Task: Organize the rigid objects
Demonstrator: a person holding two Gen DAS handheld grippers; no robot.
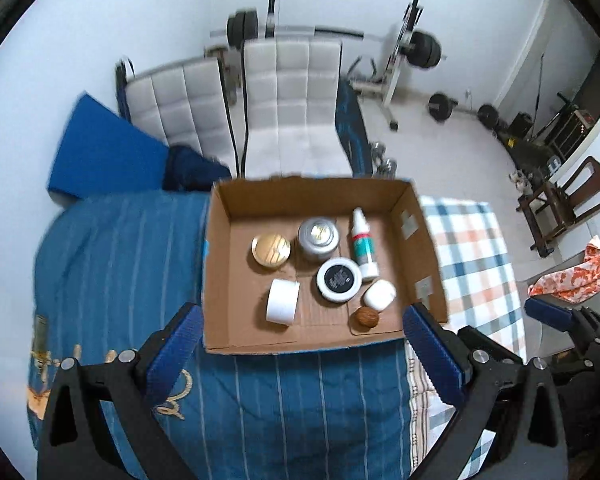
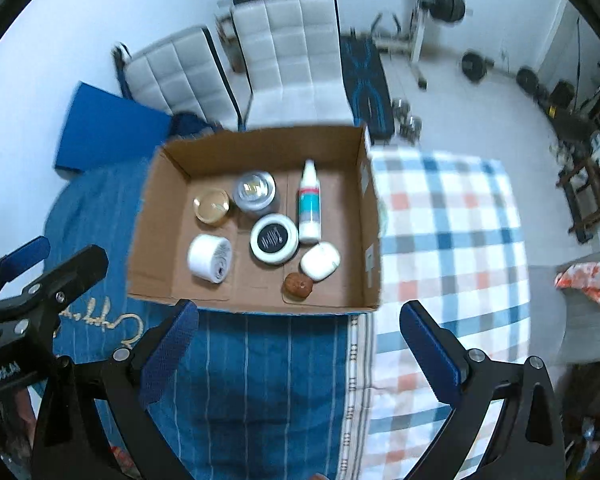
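Note:
A shallow cardboard box (image 1: 220,240) (image 2: 156,216) lies on a bed. In it stand a gold-lidded jar (image 1: 271,251) (image 2: 211,205), a grey jar (image 1: 318,236) (image 2: 255,190), a black-lidded white jar (image 1: 338,279) (image 2: 274,239), a white spray bottle lying flat (image 1: 364,246) (image 2: 309,206), a white roll (image 1: 282,301) (image 2: 209,258), a white case (image 1: 379,295) (image 2: 320,261) and a brown nut (image 1: 366,317) (image 2: 298,285). My left gripper (image 1: 302,354) is open and empty, above the box's near edge. My right gripper (image 2: 298,350) is open and empty, just before the box.
A blue striped cover (image 1: 120,248) and a checked blanket (image 2: 452,220) cover the bed. Two white padded chairs (image 1: 292,100), a blue mat (image 1: 104,144) and a barbell rack (image 1: 404,52) stand beyond. A wooden chair (image 1: 568,204) stands at right.

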